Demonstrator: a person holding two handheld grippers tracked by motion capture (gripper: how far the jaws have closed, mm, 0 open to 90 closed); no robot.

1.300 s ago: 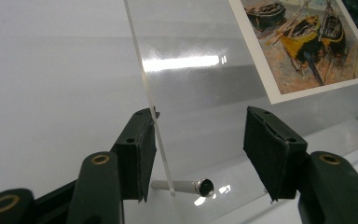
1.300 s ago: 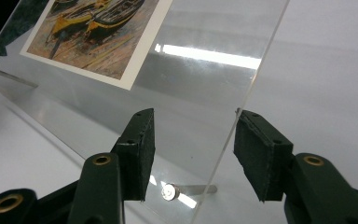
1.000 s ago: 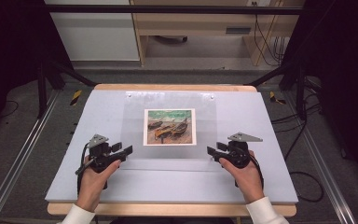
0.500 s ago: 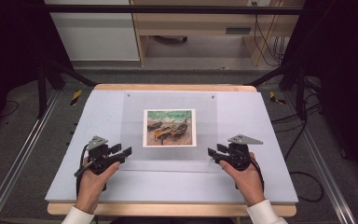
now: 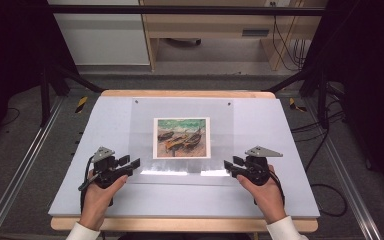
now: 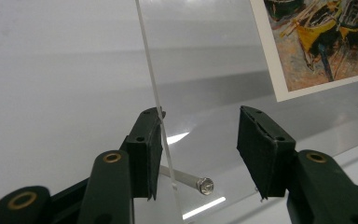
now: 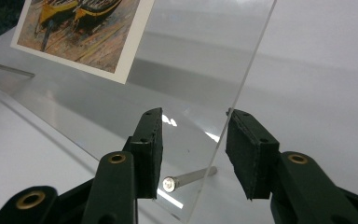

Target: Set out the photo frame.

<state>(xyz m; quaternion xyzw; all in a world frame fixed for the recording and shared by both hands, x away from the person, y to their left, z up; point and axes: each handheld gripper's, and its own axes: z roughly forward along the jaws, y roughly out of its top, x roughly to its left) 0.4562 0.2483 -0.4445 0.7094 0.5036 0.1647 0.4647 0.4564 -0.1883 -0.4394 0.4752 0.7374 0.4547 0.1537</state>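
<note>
A clear acrylic sheet (image 5: 220,140) lies over a print of beached boats (image 5: 181,137) on the pale mat. My left gripper (image 5: 132,166) sits at the sheet's near left corner and my right gripper (image 5: 230,167) at its near right corner. In the left gripper view the jaws (image 6: 200,140) straddle the corner and a metal pin (image 6: 191,179) under the sheet (image 6: 205,60). The sheet's edge runs along one pad. In the right gripper view the jaws (image 7: 193,135) likewise straddle the sheet (image 7: 191,65) and a pin (image 7: 189,177). Both pairs of jaws have just been closing, with gaps still showing.
The pale mat (image 5: 105,125) covers a wooden table (image 5: 180,225). Two small screws (image 5: 136,101) (image 5: 229,104) mark the sheet's far corners. Metal rails run along both sides of the table, and cables (image 5: 325,195) lie on the floor at the right.
</note>
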